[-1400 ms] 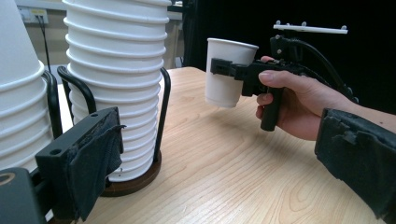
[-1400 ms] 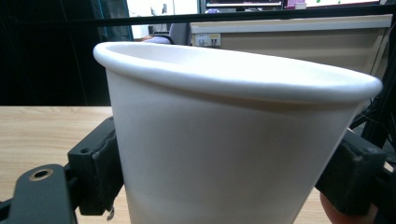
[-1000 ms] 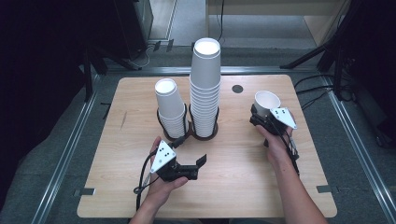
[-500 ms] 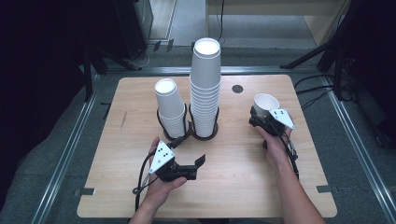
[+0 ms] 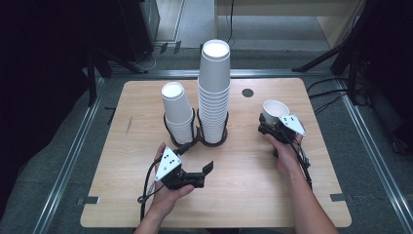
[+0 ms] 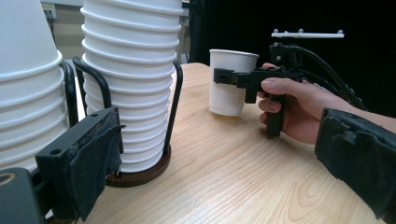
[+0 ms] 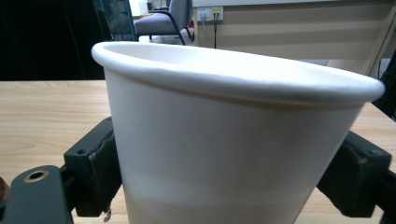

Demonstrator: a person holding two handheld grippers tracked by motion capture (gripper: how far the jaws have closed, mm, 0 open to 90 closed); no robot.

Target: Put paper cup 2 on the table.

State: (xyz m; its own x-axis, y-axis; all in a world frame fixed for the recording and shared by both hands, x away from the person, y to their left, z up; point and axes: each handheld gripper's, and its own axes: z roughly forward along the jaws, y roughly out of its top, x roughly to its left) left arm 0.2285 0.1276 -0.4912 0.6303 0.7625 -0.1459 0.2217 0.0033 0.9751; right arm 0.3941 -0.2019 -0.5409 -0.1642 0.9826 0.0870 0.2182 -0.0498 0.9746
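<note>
A white paper cup (image 5: 274, 109) (image 6: 229, 100) (image 7: 224, 140) stands upright on the wooden table (image 5: 243, 195) at the right. My right gripper (image 5: 271, 126) (image 6: 229, 77) (image 7: 229, 172) has a jaw on each side of it. Its jaws have just been opening, and both pads still lie against the cup's wall. My left gripper (image 5: 204, 175) (image 6: 219, 163) lies level near the table's front. It is open and holds nothing, pointing toward the right hand. A short stack of cups (image 5: 178, 112) (image 6: 23, 84) and a tall stack (image 5: 214, 92) (image 6: 135, 70) stand behind it.
Both stacks sit in a black wire holder (image 5: 213, 141) on round brown bases at the table's middle. A dark round hole (image 5: 247, 92) marks the table's far side. Metal rails (image 5: 73, 156) run along both table sides. Cables trail from each gripper.
</note>
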